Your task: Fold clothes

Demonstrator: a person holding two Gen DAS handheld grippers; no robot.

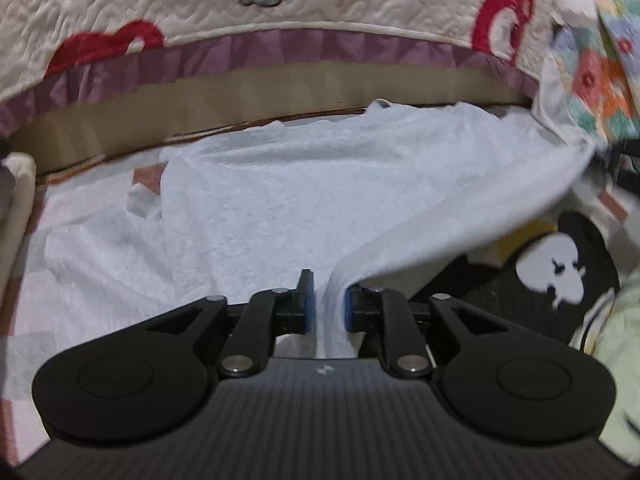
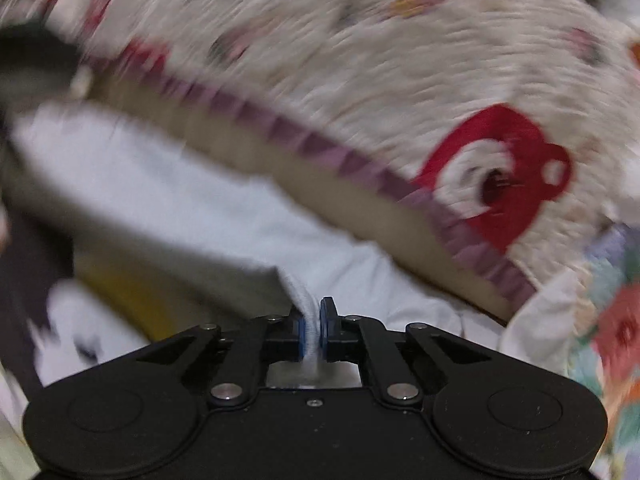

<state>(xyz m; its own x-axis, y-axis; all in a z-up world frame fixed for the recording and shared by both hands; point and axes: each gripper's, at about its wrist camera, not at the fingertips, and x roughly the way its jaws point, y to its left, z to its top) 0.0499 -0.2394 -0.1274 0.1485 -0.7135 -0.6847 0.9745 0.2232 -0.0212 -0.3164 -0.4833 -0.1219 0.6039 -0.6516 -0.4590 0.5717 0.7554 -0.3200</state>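
A white garment (image 1: 280, 196) lies spread in front of a quilted bedspread. My left gripper (image 1: 329, 304) is shut on a fold of its near edge, the cloth pinched between the blue pads. A lifted band of the garment runs from there up to the right. In the blurred right wrist view the same white garment (image 2: 192, 200) hangs lifted, and my right gripper (image 2: 313, 328) is shut on its ribbed edge. Below the lifted cloth lies a black garment with a white print (image 1: 560, 268), also in the right wrist view (image 2: 36, 264).
A cream quilt with red and pink prints and a purple frill (image 1: 280, 44) drapes over a tan bed side (image 1: 200, 108) at the back. A floral cloth (image 1: 600, 76) hangs at the right. A pink checked sheet (image 1: 24, 300) covers the surface.
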